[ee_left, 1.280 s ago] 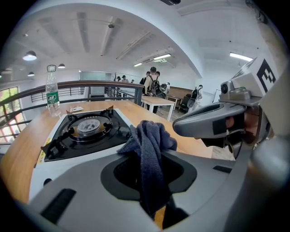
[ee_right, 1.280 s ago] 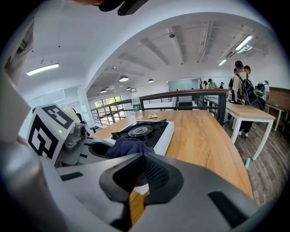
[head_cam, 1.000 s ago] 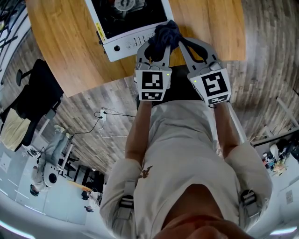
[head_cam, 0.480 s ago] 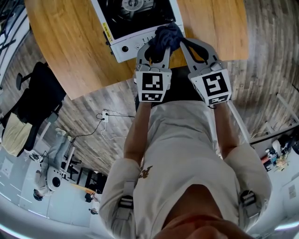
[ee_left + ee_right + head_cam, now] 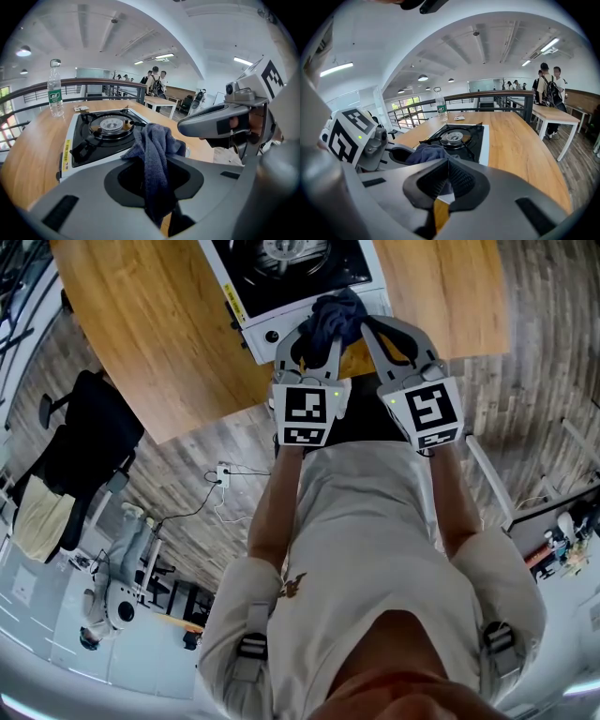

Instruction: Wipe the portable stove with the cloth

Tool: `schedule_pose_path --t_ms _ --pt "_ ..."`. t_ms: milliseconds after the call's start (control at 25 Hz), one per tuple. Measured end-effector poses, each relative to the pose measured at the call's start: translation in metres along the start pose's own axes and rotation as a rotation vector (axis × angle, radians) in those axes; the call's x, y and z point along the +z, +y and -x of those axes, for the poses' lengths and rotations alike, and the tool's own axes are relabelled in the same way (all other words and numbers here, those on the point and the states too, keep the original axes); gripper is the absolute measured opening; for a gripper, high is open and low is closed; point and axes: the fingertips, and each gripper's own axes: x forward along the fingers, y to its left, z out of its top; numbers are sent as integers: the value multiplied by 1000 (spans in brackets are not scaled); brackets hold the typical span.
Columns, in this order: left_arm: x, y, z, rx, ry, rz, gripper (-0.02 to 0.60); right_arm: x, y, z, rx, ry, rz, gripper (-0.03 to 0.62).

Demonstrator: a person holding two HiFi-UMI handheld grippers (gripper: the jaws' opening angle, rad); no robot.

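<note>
The portable stove (image 5: 300,268) is white-cased with a black top and a round burner, and stands on the wooden table (image 5: 141,343). A dark blue cloth (image 5: 335,313) hangs bunched from my left gripper (image 5: 322,332), which is shut on it at the stove's front edge. In the left gripper view the cloth (image 5: 157,150) drapes through the jaws in front of the stove (image 5: 101,133). My right gripper (image 5: 367,324) is shut just right of the cloth with nothing between its jaws. The right gripper view shows its jaws (image 5: 447,164) closed, with the cloth (image 5: 425,152) to their left.
A plastic water bottle (image 5: 55,93) stands on the table beyond the stove. Bare wooden table (image 5: 515,140) stretches to the stove's right. Railings, other tables and several people stand far behind. Below the table edge the floor (image 5: 187,465) holds cables and chairs.
Both grippers, with the cloth still held, have shifted left along the stove's front edge, away from its right corner. Neither gripper's state has changed.
</note>
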Motion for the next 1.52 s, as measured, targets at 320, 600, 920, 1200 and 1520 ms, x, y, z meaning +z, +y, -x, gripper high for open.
schedule_pose_path --t_ms 320,600,920,1200,1520 --pt "-10 20 17 -2 4 2 114 5 22 -13 0 -1 0 21" --pt "-18 36 31 3 6 5 114 8 41 -23 3 1 1 21" --pt "-28 57 46 20 14 13 114 11 61 -34 8 2 7 21" --pt "-37 77 60 41 20 31 114 15 74 -39 2 -1 11 21" --pt "-40 88 69 29 33 11 114 23 81 -43 -31 -12 2 21"
